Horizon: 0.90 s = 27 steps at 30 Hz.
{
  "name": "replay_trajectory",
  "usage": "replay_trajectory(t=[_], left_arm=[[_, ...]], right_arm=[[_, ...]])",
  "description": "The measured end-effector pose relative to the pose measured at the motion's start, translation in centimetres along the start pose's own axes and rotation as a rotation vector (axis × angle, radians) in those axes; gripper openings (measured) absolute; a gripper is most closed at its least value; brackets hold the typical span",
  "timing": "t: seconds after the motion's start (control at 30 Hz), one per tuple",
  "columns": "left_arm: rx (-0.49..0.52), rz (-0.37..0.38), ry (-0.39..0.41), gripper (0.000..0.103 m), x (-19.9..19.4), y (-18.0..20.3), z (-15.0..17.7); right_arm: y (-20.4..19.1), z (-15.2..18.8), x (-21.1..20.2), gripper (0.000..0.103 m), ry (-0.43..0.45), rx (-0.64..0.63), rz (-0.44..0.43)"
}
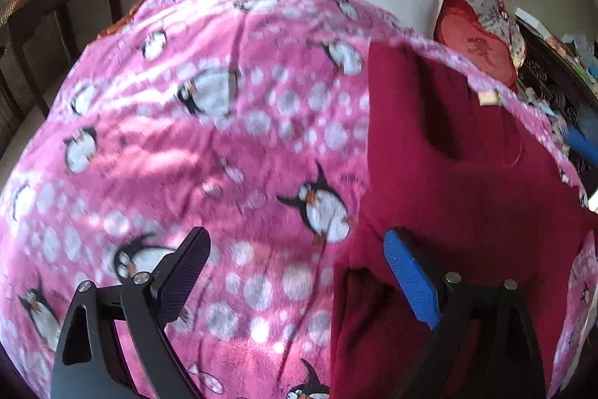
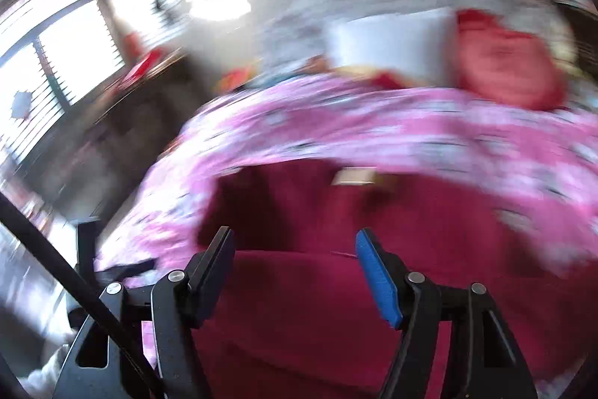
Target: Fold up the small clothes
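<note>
Dark red garment (image 1: 448,156) lies on penguin blanket (image 1: 224,137); its neck label (image 1: 489,97) too blurred to read. L tongs (image 1: 295,272) & R tongs (image 2: 293,272) both spread apart, holding nothing.

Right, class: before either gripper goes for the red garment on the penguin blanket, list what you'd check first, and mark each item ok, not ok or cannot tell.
1. Left gripper open and empty: ok.
2. Right gripper open and empty: ok.
3. Red garment lies on the blanket, nothing on top of it: ok.
4. Garment spread flat: not ok; a dark fold shows across it in the left wrist view.
5. Tag at the far edge visible, to tell which end is the neck: ok.
6. Right wrist view sharp enough to aim by: not ok; it is motion-blurred.
</note>
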<state>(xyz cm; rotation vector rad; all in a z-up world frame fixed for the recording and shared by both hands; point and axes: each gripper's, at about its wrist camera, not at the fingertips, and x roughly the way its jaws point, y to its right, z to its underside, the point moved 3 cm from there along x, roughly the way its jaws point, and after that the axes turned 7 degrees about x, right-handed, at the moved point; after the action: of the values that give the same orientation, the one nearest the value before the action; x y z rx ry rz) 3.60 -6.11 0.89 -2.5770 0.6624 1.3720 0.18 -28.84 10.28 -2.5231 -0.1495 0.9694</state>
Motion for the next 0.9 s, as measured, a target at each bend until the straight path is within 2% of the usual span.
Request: replay_trajectory(t=[0.07, 0.13, 0.17, 0.27, 0.3, 0.33, 0.37, 0.43, 0.5, 0.6, 0.77, 0.83, 0.9], left_arm=[[0.003, -0.006, -0.011, 0.094, 0.8, -0.2, 0.6], [0.003, 0.002, -0.007, 0.094, 1.2, -0.3, 0.9], [0.003, 0.008, 0.000, 0.094, 1.2, -0.4, 0.9], [0.018, 0.015, 0.010, 0.095, 1.4, -0.5, 0.8], [0.021, 0.016, 0.013, 0.095, 1.5, -0.5, 0.8], [0.024, 0.018, 0.018, 0.095, 1.5, -0.6, 0.8], [0.024, 0.024, 0.020, 0.095, 1.5, -0.7, 0.8], [0.013, 0.040, 0.018, 0.095, 1.3, -1.0, 0.7], [-0.010, 0.051, 0.027, 0.095, 0.8, -1.5, 0.5], [-0.052, 0.025, 0.064, 0.095, 0.3, -2.6, 0.3], [-0.049, 0.006, 0.054, 0.095, 0.9, -3.2, 0.3], [-0.040, -0.003, 0.065, 0.095, 0.8, -3.2, 0.2], [-0.043, -0.003, 0.069, 0.095, 0.7, -3.3, 0.2]], right_arm=[[-3.0, -0.1, 4.4, 0.068, -0.067, -0.099, -0.028], [-4.5, 0.1, 7.9, 0.065, -0.143, -0.141, -0.064], [-4.7, 0.2, 9.4, 0.065, -0.183, -0.151, -0.080], [-3.9, 0.6, 12.2, 0.064, -0.210, -0.180, -0.101], [-3.8, 0.8, 12.6, 0.053, -0.215, -0.191, -0.108], [-3.9, 1.0, 13.1, 0.018, -0.229, -0.207, -0.107], [-4.4, 1.0, 13.4, 0.004, -0.237, -0.219, -0.101], [-5.3, 1.0, 13.2, 0.005, -0.217, -0.245, -0.100], [-6.4, -0.1, 12.2, 0.005, -0.160, -0.261, -0.105], [-8.3, -2.6, 11.5, 0.004, -0.047, -0.299, -0.092], [-8.5, -4.3, 16.3, 0.001, -0.022, -0.254, 0.013], [-8.3, -4.6, 18.2, 0.001, -0.040, -0.203, -0.002], [-8.0, -4.4, 17.4, 0.002, -0.047, -0.135, -0.049]])
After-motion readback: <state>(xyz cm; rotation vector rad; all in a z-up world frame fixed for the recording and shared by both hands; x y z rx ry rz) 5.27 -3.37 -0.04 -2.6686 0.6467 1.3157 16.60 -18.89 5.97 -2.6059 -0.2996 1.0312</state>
